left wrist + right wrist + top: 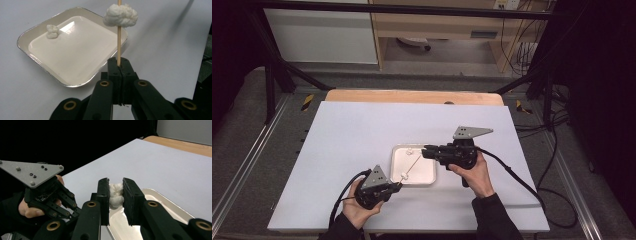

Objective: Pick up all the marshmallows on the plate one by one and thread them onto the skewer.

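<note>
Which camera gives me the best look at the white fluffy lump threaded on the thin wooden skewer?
The left gripper view: the white fluffy lump sits close and sharp on the thin wooden skewer. In the high view it is a tiny white speck.

My left tongs (398, 186) are matte black, with brass-coloured rivets at the linkage joints and a grey three-cornered metal plate (376, 178) on top, studded with small dark screws. A thick black cable (343, 196) trails from them. My right tongs (426, 150) match: black ribbed jaw pads, brass rivets, a grey three-cornered plate (470, 132), and a black cable (512, 175). Both my sleeves (495, 220) are dark.
</note>
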Action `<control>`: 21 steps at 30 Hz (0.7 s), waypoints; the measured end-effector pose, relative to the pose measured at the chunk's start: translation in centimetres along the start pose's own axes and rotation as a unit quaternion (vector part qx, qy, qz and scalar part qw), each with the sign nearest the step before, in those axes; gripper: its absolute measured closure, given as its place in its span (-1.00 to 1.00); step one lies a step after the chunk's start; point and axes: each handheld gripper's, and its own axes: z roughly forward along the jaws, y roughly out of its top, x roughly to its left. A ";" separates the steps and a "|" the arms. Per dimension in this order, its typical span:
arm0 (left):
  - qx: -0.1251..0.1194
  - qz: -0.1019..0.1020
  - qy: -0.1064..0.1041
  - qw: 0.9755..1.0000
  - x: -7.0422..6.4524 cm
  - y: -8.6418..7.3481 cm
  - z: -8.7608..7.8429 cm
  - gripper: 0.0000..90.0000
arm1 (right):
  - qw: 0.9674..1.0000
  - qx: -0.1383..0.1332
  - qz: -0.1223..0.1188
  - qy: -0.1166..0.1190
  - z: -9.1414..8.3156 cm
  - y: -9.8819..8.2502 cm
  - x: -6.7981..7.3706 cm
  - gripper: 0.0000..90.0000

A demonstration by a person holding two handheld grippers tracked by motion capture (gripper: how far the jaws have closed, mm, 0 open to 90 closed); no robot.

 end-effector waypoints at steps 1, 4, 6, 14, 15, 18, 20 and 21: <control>0.000 0.001 0.000 1.000 0.0 0.0 0.0 0.97 | 1.000 0.000 0.002 0.001 0.1 0.0 0.0 0.69; -0.001 0.003 0.000 1.000 -0.1 0.0 0.0 0.97 | 1.000 -0.001 0.006 0.005 0.3 0.0 -0.1 0.69; -0.002 0.003 0.001 1.000 -0.1 0.0 0.0 0.97 | 1.000 0.000 0.005 0.007 0.4 -0.1 -0.2 0.70; 0.002 0.009 0.005 1.000 -0.1 -0.1 0.1 0.97 | 1.000 0.005 0.016 0.020 0.9 -0.5 -0.1 0.71; 0.001 0.010 0.006 1.000 -0.1 -0.1 0.1 0.97 | 1.000 0.007 0.018 0.023 1.0 -0.5 -0.1 0.72; -0.001 0.015 0.011 1.000 -0.2 -0.2 0.1 0.97 | 0.999 0.008 0.020 0.029 1.2 -0.6 0.0 0.74; -0.001 0.015 0.011 1.000 -0.2 -0.2 0.0 0.97 | 0.999 0.008 0.019 0.031 1.2 -0.7 0.0 0.74; -0.001 0.015 0.013 1.000 -0.2 -0.2 0.0 0.97 | 0.999 0.008 0.021 0.034 1.3 -0.8 0.1 0.75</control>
